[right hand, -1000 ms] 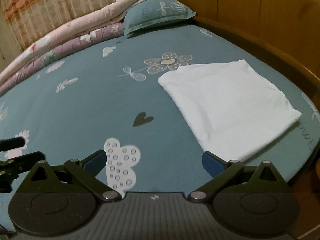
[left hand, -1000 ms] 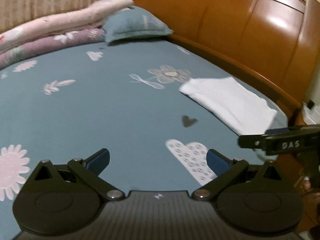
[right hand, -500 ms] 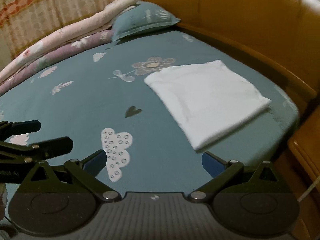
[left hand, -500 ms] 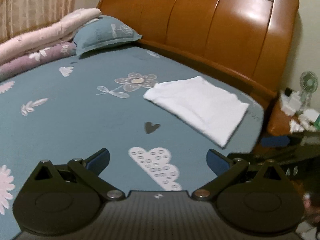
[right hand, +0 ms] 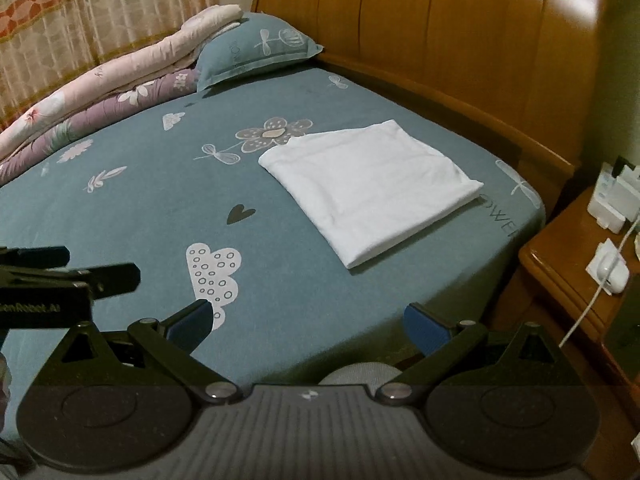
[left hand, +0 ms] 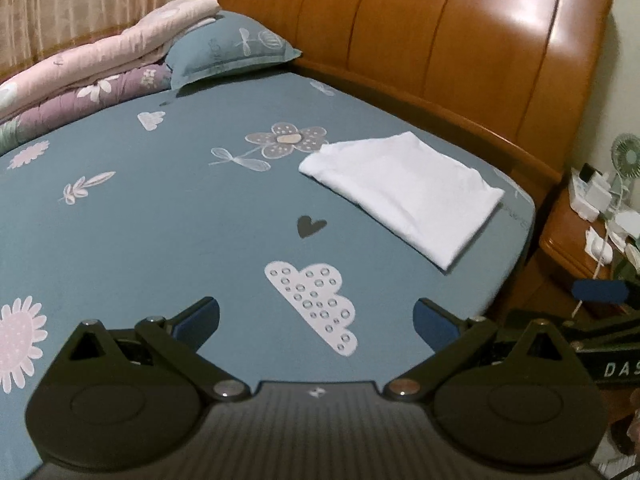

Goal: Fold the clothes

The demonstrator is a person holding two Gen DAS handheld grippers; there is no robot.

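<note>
Left wrist view: the left gripper (left hand: pixel 316 318) hangs with fingers spread wide, empty; the right gripper (right hand: pixel 306 322) likewise gapes. Ahead and right of both, well apart, the folded white cloth rectangle (right hand: pixel 370 190) lies flat, long axis running near-right to far-left, on the blue-grey patterned bedsheet (right hand: pixel 160 208). Beyond stands a glossy wooden headboard (left hand: pixel 460 44).

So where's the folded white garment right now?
The folded white garment lies flat on the bed's right side near the wooden headboard, just right of the printed flower; neither gripper touches it.
</note>
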